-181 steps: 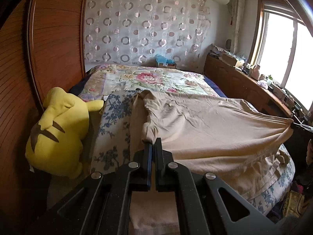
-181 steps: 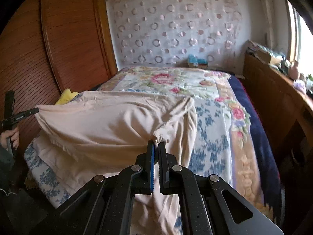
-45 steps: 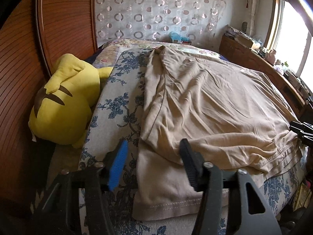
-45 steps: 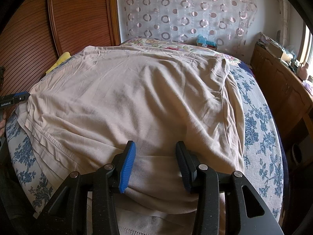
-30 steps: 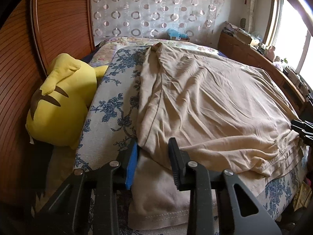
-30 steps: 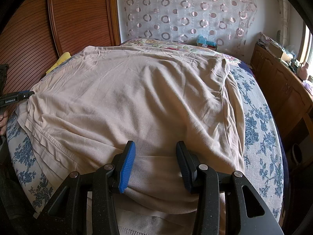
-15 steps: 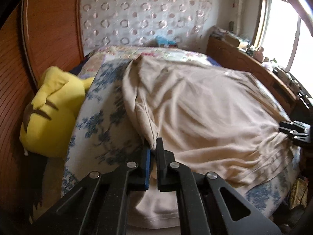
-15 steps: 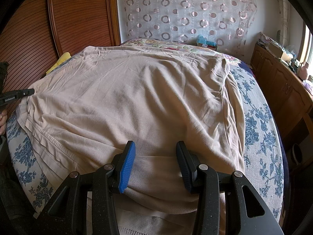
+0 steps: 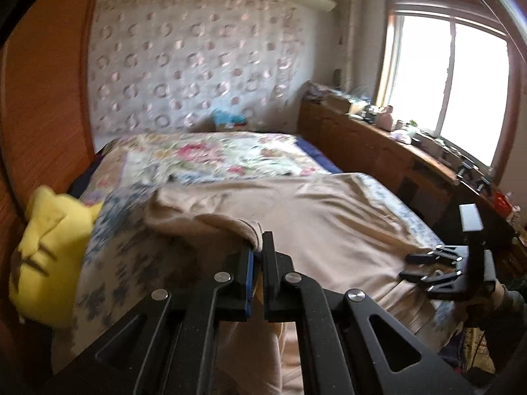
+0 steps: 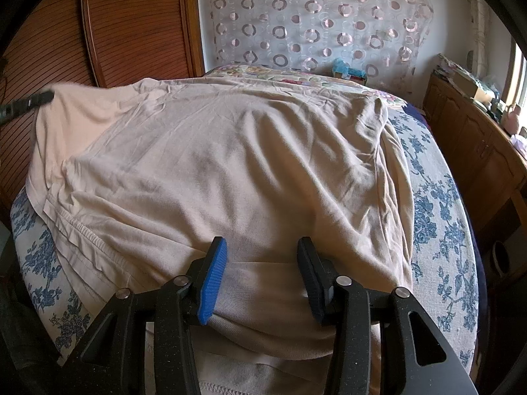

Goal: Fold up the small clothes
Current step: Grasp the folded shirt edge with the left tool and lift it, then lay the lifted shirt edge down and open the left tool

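Closest to us, the left tongs [image 9: 258, 247] were pinched tight on a raised fold of the beige garment [image 10: 230, 151] at its left edge, lifting it off the bed [image 10: 438, 217]; the right tongs [image 10: 260, 260] sat wide apart over the near hem, straddling cloth but gripping nothing. We judged the main risk as a lopsided fold: with only one side held, pulling the left edge across could drag the whole garment, bunch the loose layers near the hem, or let the thin fold slip out. Further out, the garment lay spread across most of the blue floral bed cover, wrinkled, its far edge near the flowered quilt [image 9: 217, 154]. A yellow plush toy [image 9: 49, 250] sat just beside the bed's left side, and we thought the swung cloth might snag it. Left view was blurred.
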Tool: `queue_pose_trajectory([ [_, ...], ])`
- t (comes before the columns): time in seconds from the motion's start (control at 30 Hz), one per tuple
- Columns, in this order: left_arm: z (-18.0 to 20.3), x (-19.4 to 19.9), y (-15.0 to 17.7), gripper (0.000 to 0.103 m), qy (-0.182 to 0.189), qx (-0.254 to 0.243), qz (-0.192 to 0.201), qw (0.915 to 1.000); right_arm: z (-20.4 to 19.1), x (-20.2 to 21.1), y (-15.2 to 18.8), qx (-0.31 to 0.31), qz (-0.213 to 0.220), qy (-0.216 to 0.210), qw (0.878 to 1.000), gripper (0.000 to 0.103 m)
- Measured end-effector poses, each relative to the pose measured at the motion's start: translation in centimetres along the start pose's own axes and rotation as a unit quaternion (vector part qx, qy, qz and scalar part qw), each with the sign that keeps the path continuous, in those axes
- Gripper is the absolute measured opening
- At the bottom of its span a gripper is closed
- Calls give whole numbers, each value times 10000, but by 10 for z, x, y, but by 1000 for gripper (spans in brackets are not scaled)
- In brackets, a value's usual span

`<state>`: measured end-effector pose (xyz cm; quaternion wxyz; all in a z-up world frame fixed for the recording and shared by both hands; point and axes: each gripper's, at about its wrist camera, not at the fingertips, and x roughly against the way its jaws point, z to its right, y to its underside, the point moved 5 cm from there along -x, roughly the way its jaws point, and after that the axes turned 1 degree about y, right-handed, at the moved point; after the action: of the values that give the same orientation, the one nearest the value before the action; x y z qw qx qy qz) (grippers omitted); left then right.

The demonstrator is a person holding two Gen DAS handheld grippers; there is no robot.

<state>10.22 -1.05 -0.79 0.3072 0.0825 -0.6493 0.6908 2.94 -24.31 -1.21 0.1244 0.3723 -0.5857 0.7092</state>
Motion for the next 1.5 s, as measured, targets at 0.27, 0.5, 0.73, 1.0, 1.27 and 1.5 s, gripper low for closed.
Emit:
queue_pose_trajectory([
  [0.27, 39, -14, -23, 4, 396, -286, 88, 9988, 6, 6, 2, -155, -64, -1, 9999, 51],
  [0.5, 75, -19, -40, 4, 731, -510, 145, 9959, 31, 37, 13, -434, 130, 388, 9982, 51],
  [0.73, 119, -31, -52, 4, 1097, -743, 79, 9912, 52, 73, 22, -721, 415, 594, 9948, 51],
  [1.0, 176, -38, -63, 4, 1619, -1087, -41, 9808, 62, 99, 31, -890, 620, 799, 9909, 51],
  [1.27, 201, -62, -50, 16, 1783, -1147, -504, 9760, 63, 96, 35, -939, 648, 816, 9901, 51],
  [1.5, 178, -58, -34, 64, 1587, -1147, -518, 9793, 69, 89, 30, -942, 552, 757, 9911, 51],
])
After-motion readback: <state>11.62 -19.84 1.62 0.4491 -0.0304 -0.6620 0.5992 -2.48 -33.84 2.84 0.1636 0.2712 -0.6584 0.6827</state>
